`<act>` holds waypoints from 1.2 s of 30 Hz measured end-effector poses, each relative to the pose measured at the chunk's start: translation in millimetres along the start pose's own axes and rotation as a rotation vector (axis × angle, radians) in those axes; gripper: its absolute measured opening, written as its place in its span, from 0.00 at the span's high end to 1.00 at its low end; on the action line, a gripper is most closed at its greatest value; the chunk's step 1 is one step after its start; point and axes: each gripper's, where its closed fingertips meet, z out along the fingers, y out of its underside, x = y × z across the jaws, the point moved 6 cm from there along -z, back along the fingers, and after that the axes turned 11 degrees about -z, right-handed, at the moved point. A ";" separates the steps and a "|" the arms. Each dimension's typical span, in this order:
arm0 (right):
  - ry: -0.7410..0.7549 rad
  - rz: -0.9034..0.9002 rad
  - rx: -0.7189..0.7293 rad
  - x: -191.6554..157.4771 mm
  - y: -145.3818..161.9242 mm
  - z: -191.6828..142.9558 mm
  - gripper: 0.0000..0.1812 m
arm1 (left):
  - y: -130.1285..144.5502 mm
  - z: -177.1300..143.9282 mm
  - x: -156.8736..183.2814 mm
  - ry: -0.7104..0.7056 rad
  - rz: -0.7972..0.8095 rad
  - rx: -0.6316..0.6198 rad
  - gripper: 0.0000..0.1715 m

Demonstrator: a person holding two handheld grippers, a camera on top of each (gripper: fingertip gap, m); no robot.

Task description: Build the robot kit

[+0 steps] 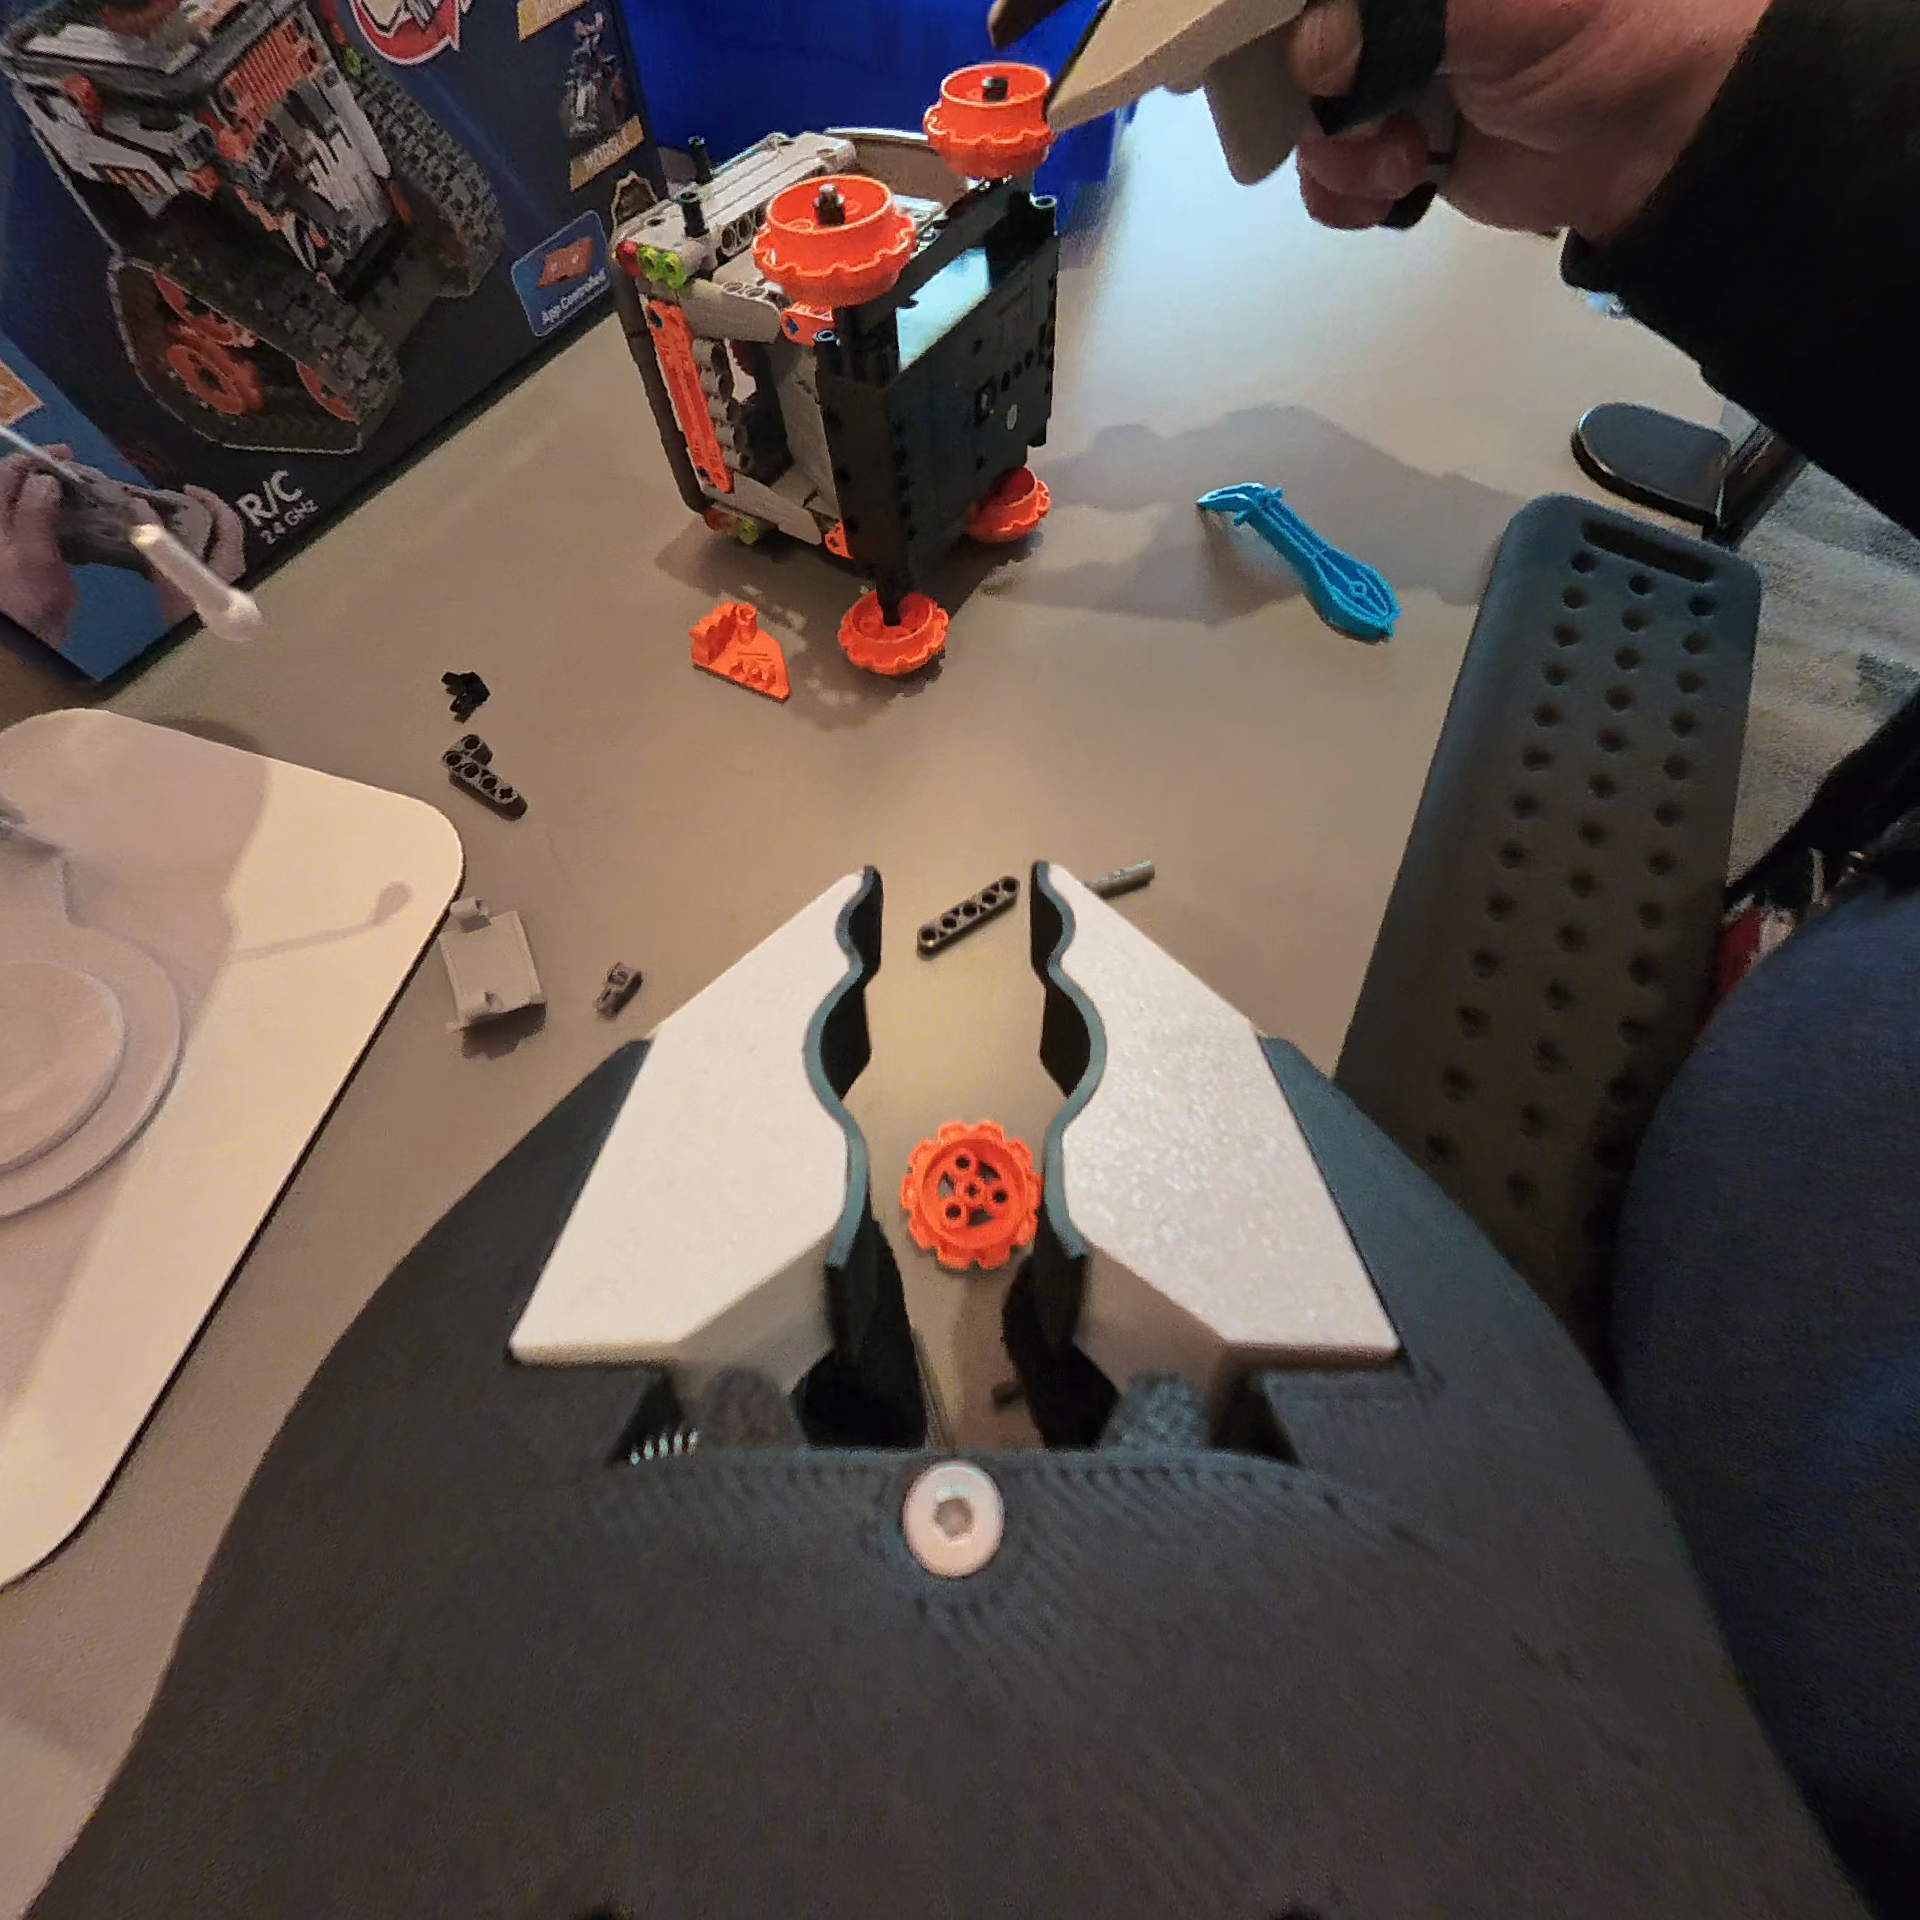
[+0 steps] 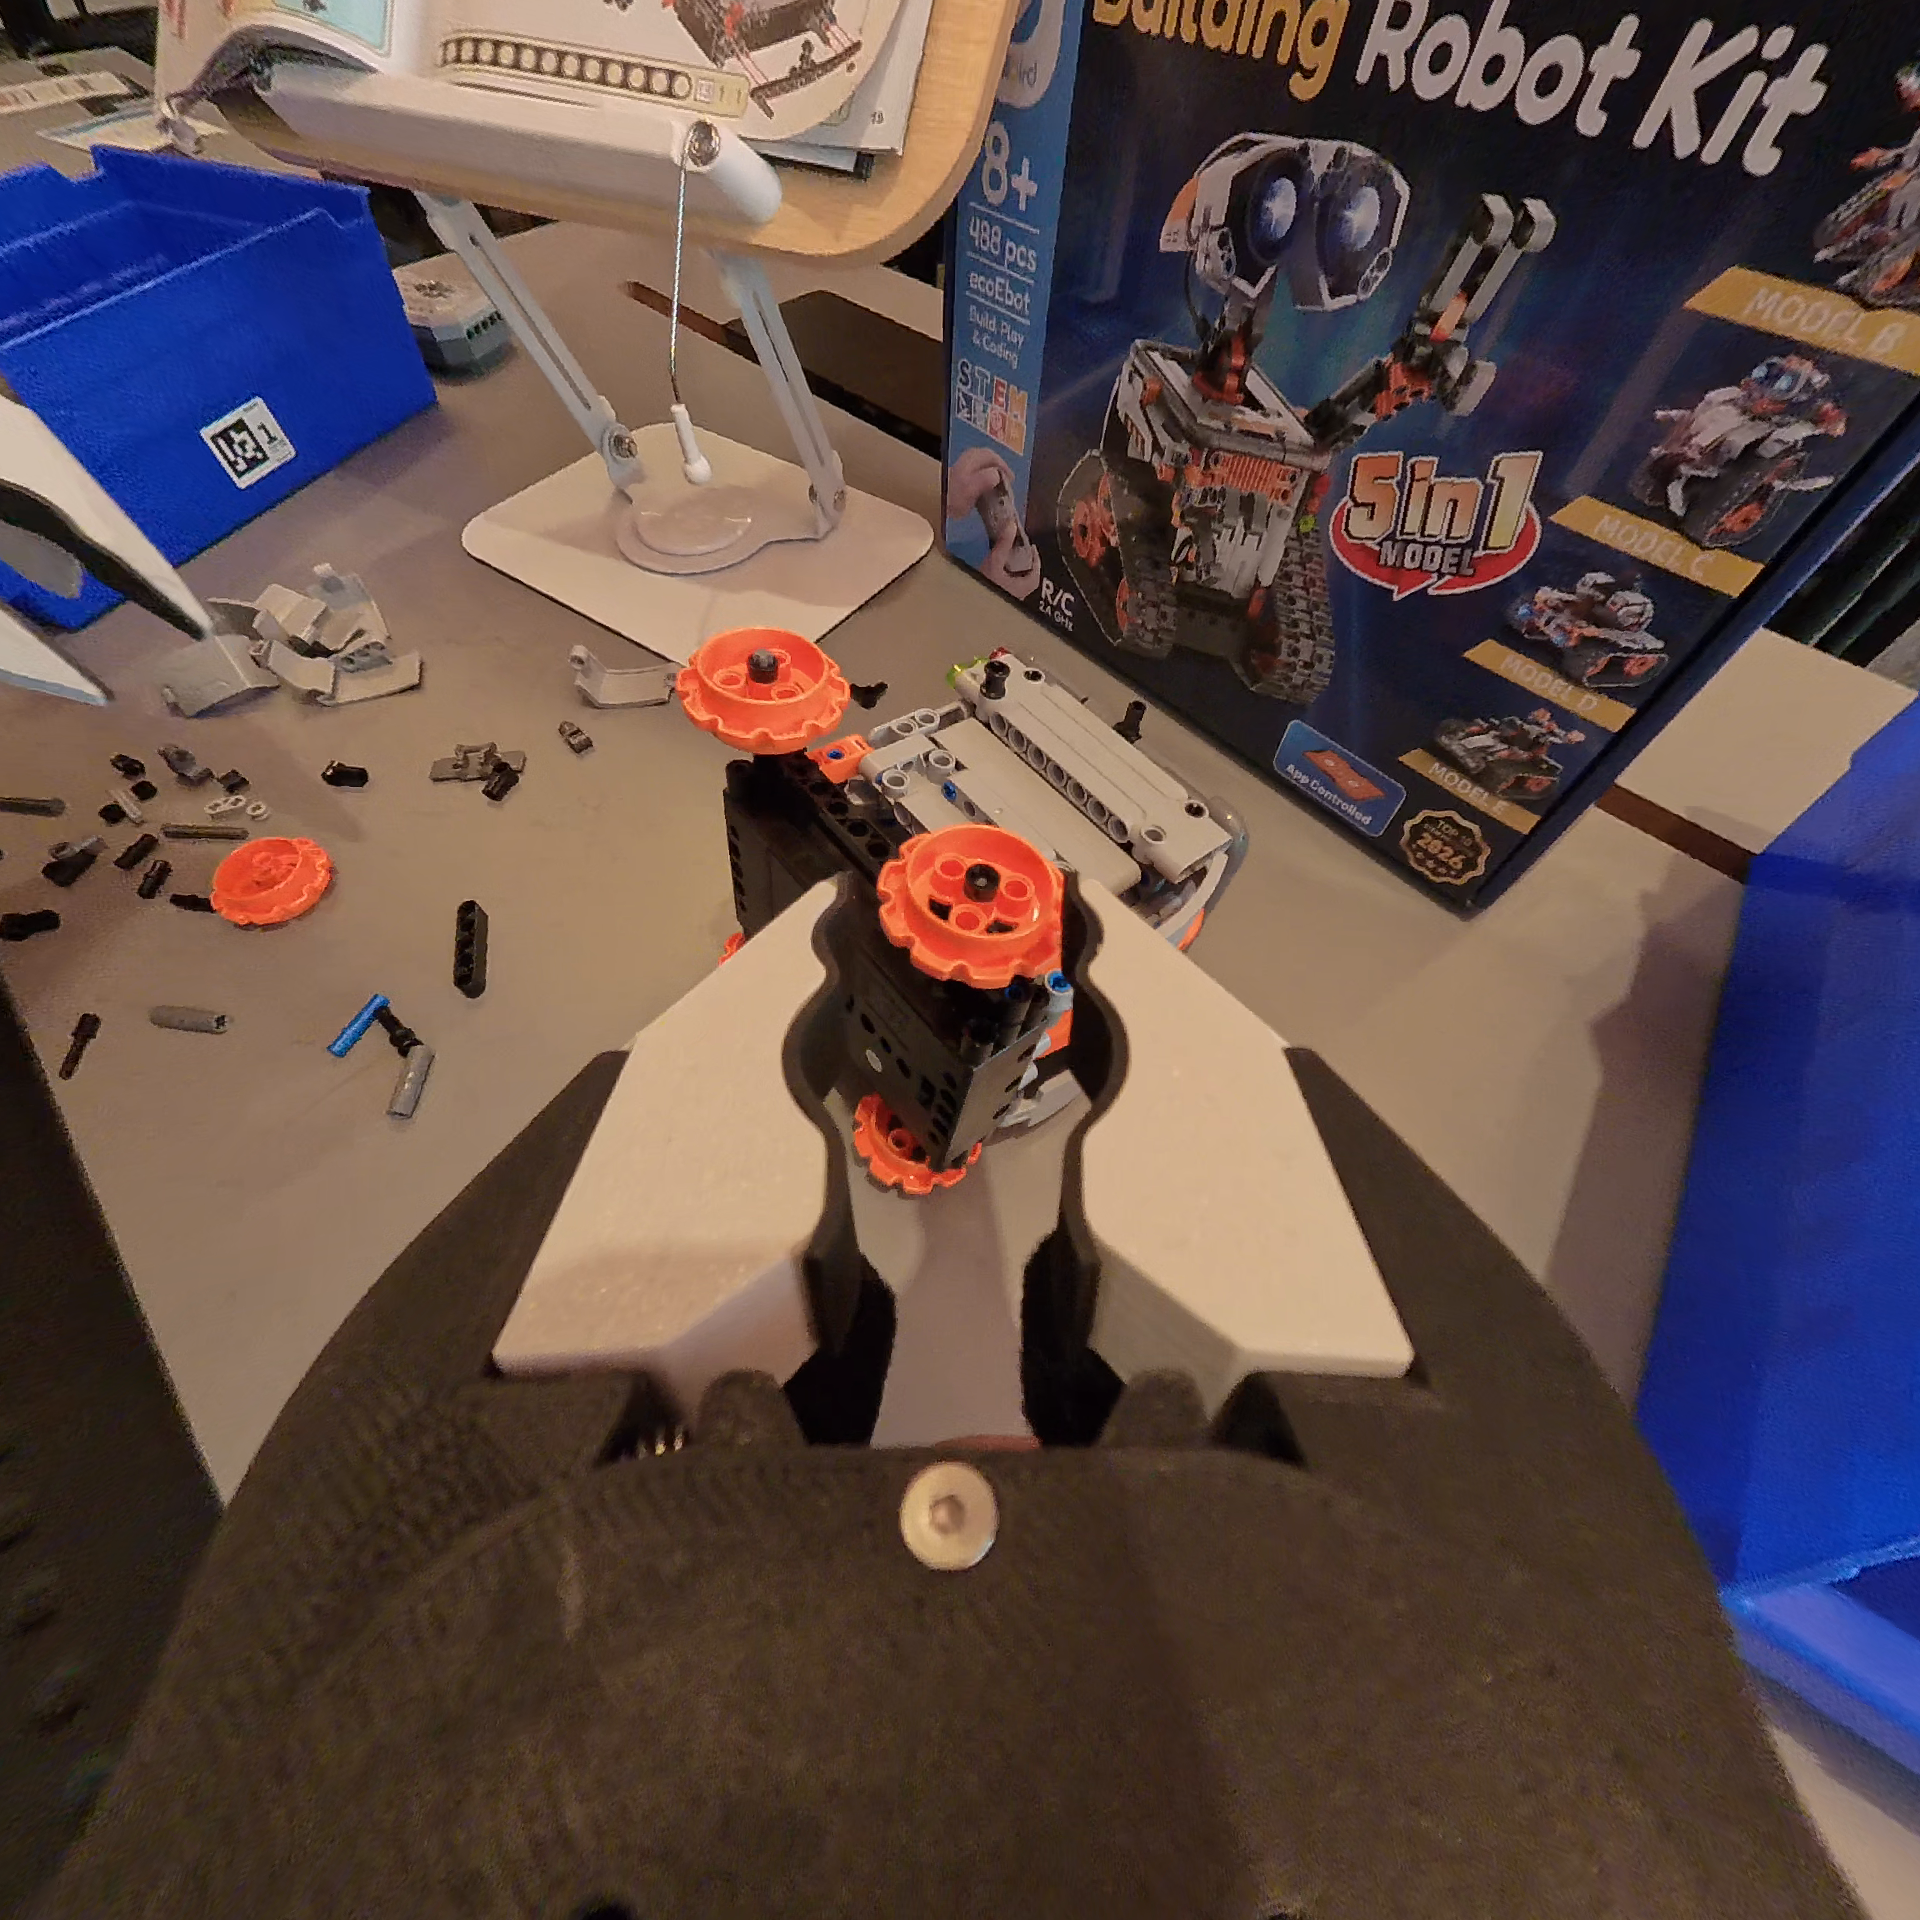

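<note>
A part-built brick model (image 1: 842, 364) of grey, black and orange pieces stands on the grey table, with orange toothed wheels on axles at its top and bottom. My right gripper (image 2: 956, 899) reaches down over it, and its fingertips (image 2: 1132, 997) close on the near top orange wheel (image 2: 971, 904). In the left wrist view a hand holds that gripper (image 1: 1143, 73) against the same wheel (image 1: 987, 114). My left gripper (image 1: 958, 894) is open and empty, low over the table. A loose orange wheel (image 1: 971, 1195) lies between its fingers, and a short black beam (image 1: 966, 914) lies between its tips.
The kit box (image 2: 1403, 416) stands behind the model. A white book stand (image 2: 696, 540) and a blue bin (image 2: 187, 343) are at the left, another blue bin (image 2: 1808, 1143) at the right. Small parts (image 2: 312, 665), a blue tool (image 1: 1299, 551) and a black perforated piece (image 1: 1558, 831) lie around. Across from one pair of fingers to the other is roughly 25 centimeters. The black perforated piece (image 1: 1558, 831) sits 20 centimeters or so from the ends of my left fingers.
</note>
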 end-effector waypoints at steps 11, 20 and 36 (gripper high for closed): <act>-0.181 -0.320 0.221 -84.1 -70.1 -1.5 0.91 | 32.0 -159.3 -50.0 -0.388 -0.012 -0.038 0.85; -0.405 -0.166 0.274 -171.7 -82.1 61.5 0.92 | 81.4 -255.6 -199.6 -0.649 -0.194 -0.216 0.92; -0.399 -0.066 0.294 -194.9 -81.9 81.5 0.92 | 162.9 -206.9 -317.8 -0.670 -0.423 -0.629 0.89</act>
